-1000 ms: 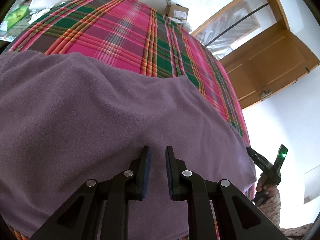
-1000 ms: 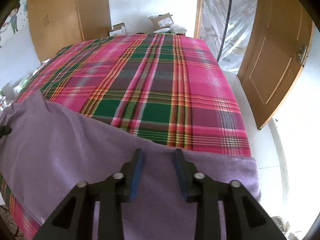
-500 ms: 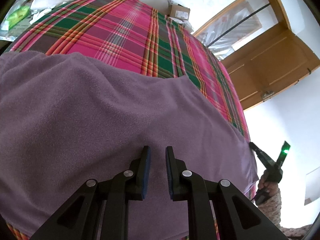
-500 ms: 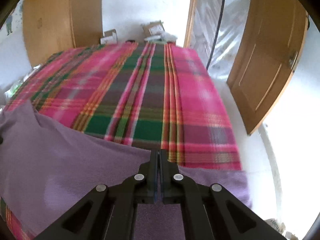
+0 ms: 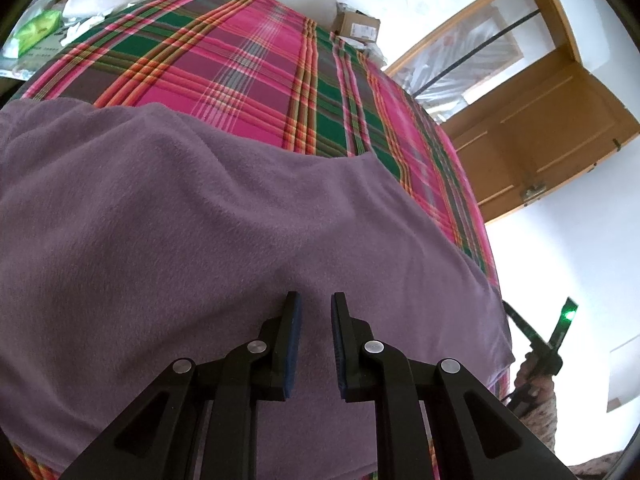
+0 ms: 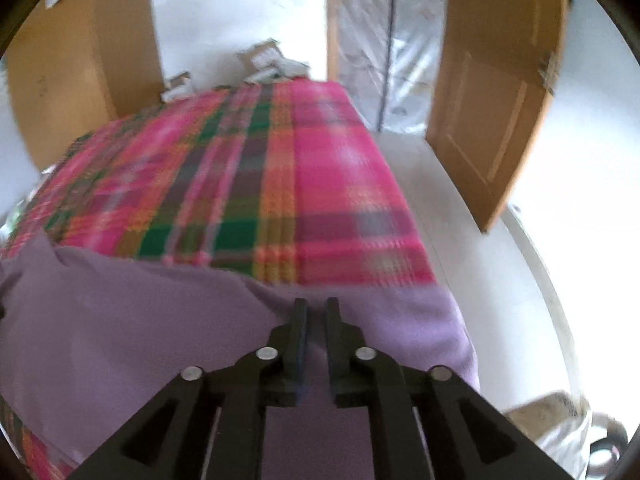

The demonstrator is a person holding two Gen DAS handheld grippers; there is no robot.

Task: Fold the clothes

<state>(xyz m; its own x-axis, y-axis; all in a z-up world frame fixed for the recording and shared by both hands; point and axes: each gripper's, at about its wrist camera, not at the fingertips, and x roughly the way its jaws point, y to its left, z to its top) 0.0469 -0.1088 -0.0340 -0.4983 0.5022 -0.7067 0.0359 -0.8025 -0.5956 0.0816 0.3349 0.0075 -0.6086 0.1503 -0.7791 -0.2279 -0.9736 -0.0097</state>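
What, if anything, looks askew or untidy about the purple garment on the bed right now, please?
The purple garment lies crooked: its far edge runs diagonally across the plaid bedspread, with soft ridges and a dip near the middle. The right wrist view is blurred, so fine wrinkles there cannot be judged. No damage or spill shows.

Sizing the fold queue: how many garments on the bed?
1: a purple fleece garment spread across the near end of the plaid bedspread. More may lie out of frame.

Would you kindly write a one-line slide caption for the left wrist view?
Open left gripper poised over a purple fleece garment spread on a pink-and-green plaid bedcover.
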